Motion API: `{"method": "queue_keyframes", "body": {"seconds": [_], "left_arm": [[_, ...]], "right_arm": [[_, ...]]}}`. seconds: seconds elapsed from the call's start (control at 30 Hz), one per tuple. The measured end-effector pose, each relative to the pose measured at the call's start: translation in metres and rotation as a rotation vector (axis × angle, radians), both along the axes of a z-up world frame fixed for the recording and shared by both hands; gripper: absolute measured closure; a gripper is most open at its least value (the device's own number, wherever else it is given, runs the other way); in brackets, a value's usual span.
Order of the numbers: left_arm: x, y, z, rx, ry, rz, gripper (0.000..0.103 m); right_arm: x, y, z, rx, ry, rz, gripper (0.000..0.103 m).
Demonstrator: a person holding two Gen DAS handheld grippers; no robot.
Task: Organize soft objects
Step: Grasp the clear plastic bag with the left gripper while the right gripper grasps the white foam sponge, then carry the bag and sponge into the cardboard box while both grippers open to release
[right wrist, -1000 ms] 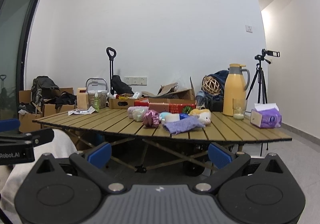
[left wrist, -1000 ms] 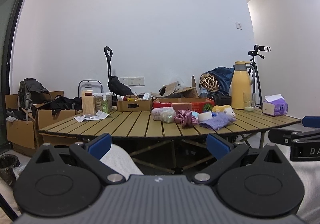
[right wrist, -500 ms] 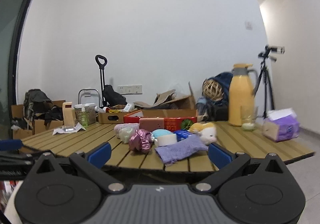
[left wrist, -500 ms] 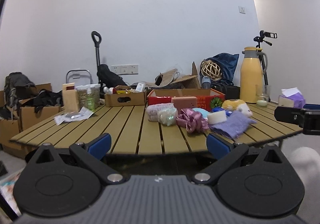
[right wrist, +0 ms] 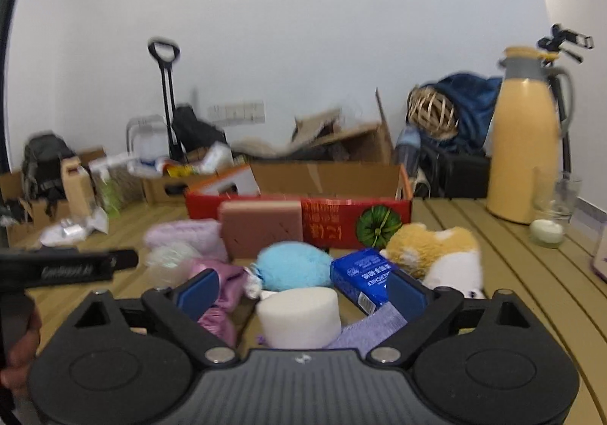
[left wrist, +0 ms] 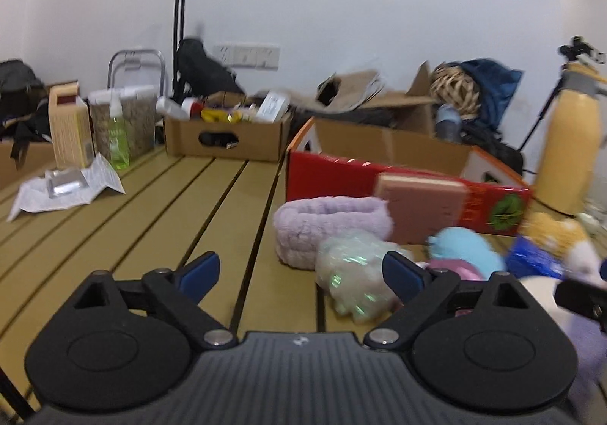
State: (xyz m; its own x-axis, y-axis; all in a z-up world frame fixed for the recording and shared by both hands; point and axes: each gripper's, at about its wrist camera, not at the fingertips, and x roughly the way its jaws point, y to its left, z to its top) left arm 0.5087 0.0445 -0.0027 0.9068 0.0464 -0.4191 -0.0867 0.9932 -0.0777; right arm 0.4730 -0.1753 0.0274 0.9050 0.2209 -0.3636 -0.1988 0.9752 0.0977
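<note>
A: What does the left gripper (left wrist: pixel 299 273) look like?

B: Black body, ribbed grey centre plate with a small white logo, a round disc on each side, silver screws at the arm pivots, and blue pads (left wrist: pixel 199 269) on the fingers.

A: And the right gripper (right wrist: pixel 303 286)?

B: Same build: black linkage arms, silver screws, blue pads (right wrist: pixel 406 290). From its camera the left one's black side shows blurred white lettering. A hand (right wrist: pixel 19 353) shows at the left edge.

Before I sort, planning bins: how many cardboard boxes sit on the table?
2: a brown handled box at the back left holding bottles, and a red-fronted box behind the soft things. Others may be hidden behind the clutter.
</note>
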Motion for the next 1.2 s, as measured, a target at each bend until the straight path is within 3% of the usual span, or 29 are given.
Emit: {"method": "queue_keyframes", "body": {"seconds": [0.13, 0.23, 0.3, 0.33, 0.37, 0.43, 0.57, 0.93, 1.2], "left_arm": [[0.026, 0.010, -0.008, -0.104, 0.051, -0.008, 0.008], [0.035, 0.006, -0.010, -0.112, 0.080, -0.033, 0.012], [0.038, 0.001, -0.011, -0.107, 0.087, -0.052, 0.027], [0.038, -0.001, -0.012, -0.114, 0.091, -0.070, 0.044], [0.038, -0.001, -0.012, -0.127, 0.089, -0.092, 0.061], [0.033, -0.004, -0.012, -0.143, 0.077, -0.132, 0.078], [0.020, -0.012, -0.007, -0.120, 0.042, -0.171, 0.087], [-0.030, -0.022, 0.026, -0.113, -0.061, -0.225, 0.092], [-0.041, -0.019, 0.035, -0.121, -0.068, -0.234, 0.092]], "right_arm": [[0.030, 0.011, -0.016, -0.044, 0.056, 0.006, 0.015], [0.042, 0.015, -0.027, -0.060, 0.091, 0.002, 0.029], [0.047, 0.016, -0.031, -0.052, 0.108, 0.013, 0.040], [0.048, 0.017, -0.032, -0.049, 0.114, 0.018, 0.046], [0.050, 0.018, -0.033, -0.050, 0.115, 0.019, 0.046], [0.049, 0.019, -0.032, -0.056, 0.105, 0.016, 0.047], [0.043, 0.017, -0.028, -0.049, 0.065, 0.009, 0.049], [0.005, 0.006, 0.007, -0.012, -0.036, 0.022, 0.049], [-0.011, -0.004, 0.011, 0.000, -0.028, 0.027, 0.049]]}}
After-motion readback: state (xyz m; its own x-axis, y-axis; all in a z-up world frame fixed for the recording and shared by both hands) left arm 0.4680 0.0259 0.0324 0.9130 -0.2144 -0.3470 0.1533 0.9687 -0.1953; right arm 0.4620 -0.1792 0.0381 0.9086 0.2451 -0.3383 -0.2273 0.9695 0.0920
